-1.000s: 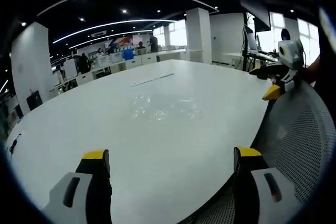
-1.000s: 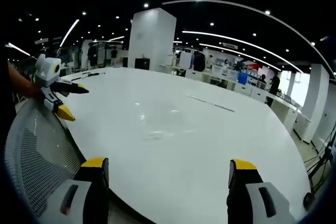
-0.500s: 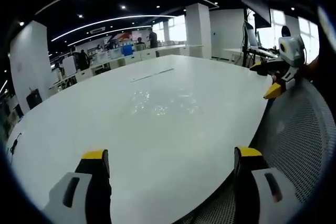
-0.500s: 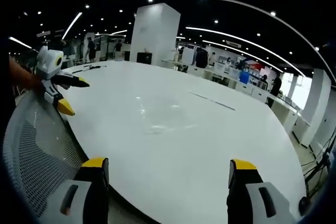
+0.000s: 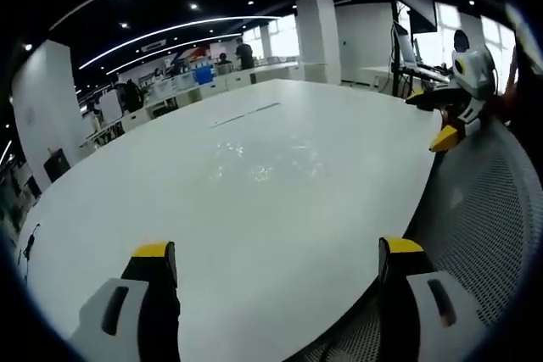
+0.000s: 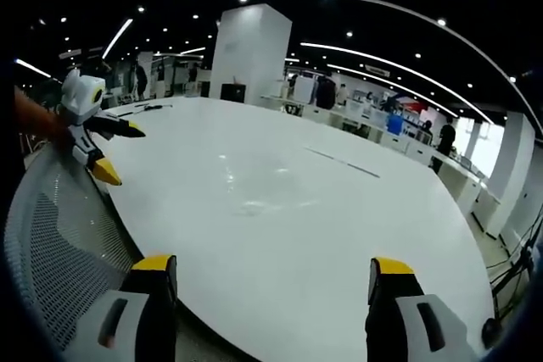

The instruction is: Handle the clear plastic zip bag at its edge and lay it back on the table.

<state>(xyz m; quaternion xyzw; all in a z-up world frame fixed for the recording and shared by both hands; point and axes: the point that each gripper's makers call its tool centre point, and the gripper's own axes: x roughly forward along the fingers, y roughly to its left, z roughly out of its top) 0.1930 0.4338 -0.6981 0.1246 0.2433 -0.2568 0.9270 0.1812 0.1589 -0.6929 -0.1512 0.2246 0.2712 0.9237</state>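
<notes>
since the earlier frames little has changed: the left gripper view has tipped slightly, so the table (image 5: 280, 209) sits a touch differently in it, while the zip bag (image 5: 265, 161) lies where it was, out on the white top and well ahead of both claws.

the left gripper (image 5: 276, 277) has its jaws spread wide with nothing between them, poised over the near edge of the table. the right gripper (image 6: 271, 281) is likewise wide apart and empty; in the left gripper view it appears at the right edge (image 5: 454, 116), its yellow tips splayed above the mesh chair back (image 5: 484, 226).

in the right gripper view the zip bag (image 6: 263, 192) shows as a faint crinkled patch of glints, lying flat on the table, apart from either claw.

the bag is judged to be very light, limp and slick: a thin clear film that will sag and fold once lifted, and may cling to the smooth top. a flat face offers the jaws nothing to bite, so the hold belongs at an edge, probably the stiffer zip strip, though which edge carries the zip cannot be told from here.

the table is glossy, hard, white and rounded in outline. the chair back is a grey woven mesh. the jaws are grey with yellow pads.
</notes>
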